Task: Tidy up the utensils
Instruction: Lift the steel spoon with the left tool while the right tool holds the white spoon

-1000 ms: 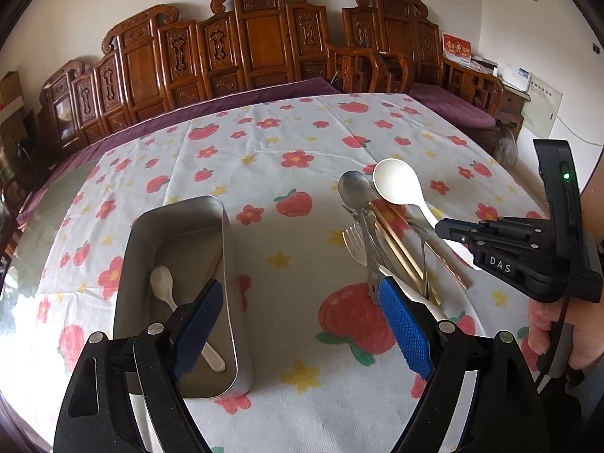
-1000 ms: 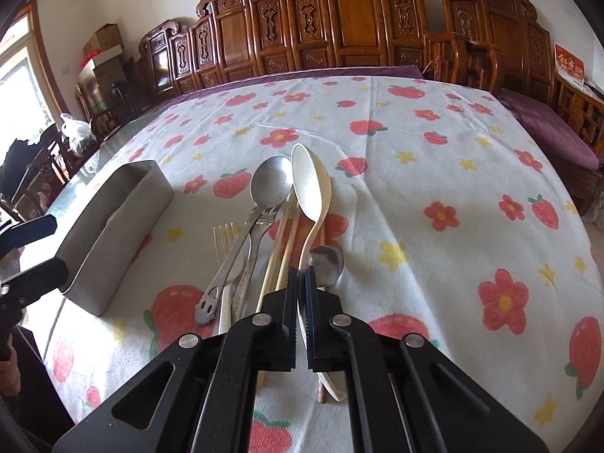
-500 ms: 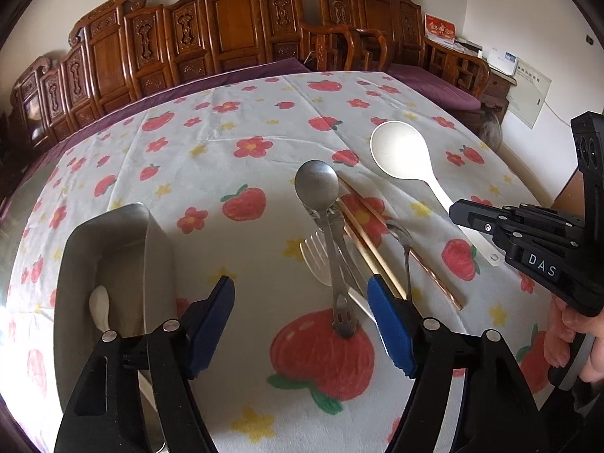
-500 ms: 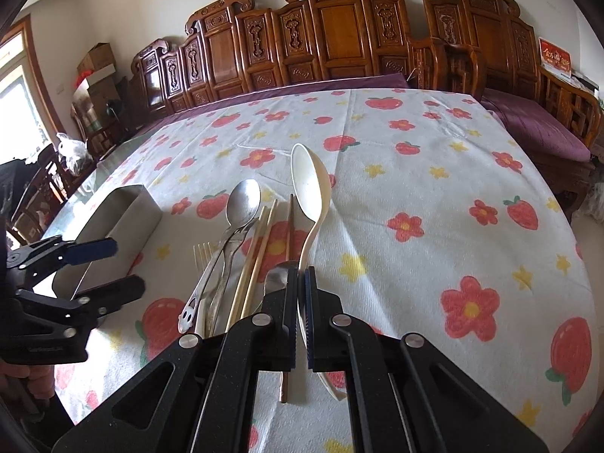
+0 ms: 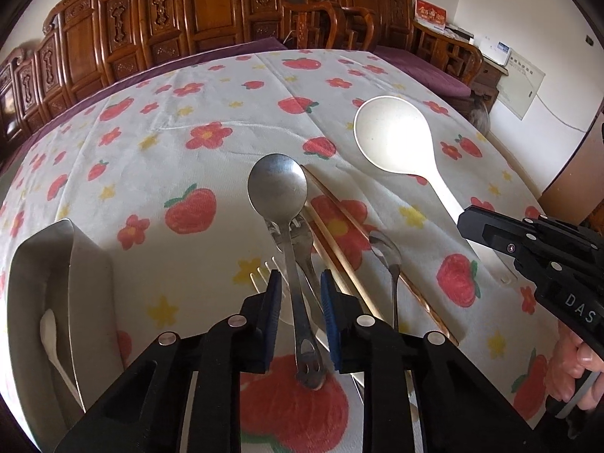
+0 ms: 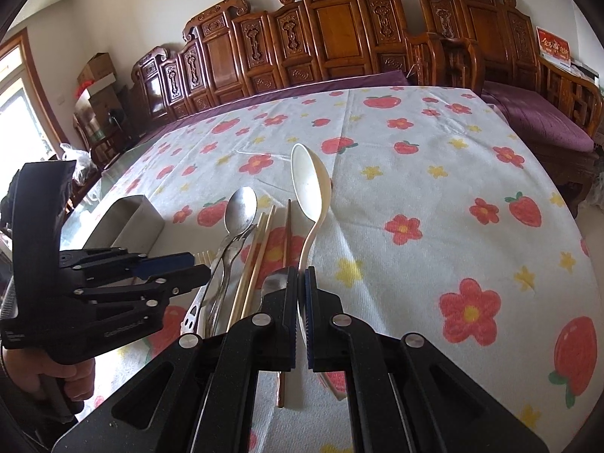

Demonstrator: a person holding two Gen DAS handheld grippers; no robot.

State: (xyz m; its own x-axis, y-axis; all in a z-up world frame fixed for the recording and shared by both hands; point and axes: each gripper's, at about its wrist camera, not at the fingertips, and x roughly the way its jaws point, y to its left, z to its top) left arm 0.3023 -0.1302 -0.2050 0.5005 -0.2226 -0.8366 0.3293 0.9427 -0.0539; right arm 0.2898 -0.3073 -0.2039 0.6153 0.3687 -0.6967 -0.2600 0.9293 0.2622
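A pile of utensils lies on the fruit-print tablecloth: a large steel spoon [image 5: 279, 188], forks under it, wooden chopsticks [image 5: 339, 249] and a small steel spoon [image 5: 385, 253]. My left gripper [image 5: 300, 302] is open, its blue pads on either side of the steel spoon's handle, not touching it. My right gripper [image 6: 301, 302] is shut on the handle of the big white spoon [image 6: 311, 188], which is lifted a little; it shows in the left wrist view [image 5: 392, 136] too. A steel tray [image 5: 56, 287] at the left holds a small white spoon [image 5: 51, 332].
Carved wooden chairs [image 6: 339, 37] line the table's far side. The tray also shows in the right wrist view [image 6: 132, 222], left of the pile. A purple-cushioned bench [image 6: 536, 120] stands at the right.
My left gripper has moved right from the tray to the steel spoon and narrowed around its handle. My right gripper has lifted the white spoon a little off the pile.
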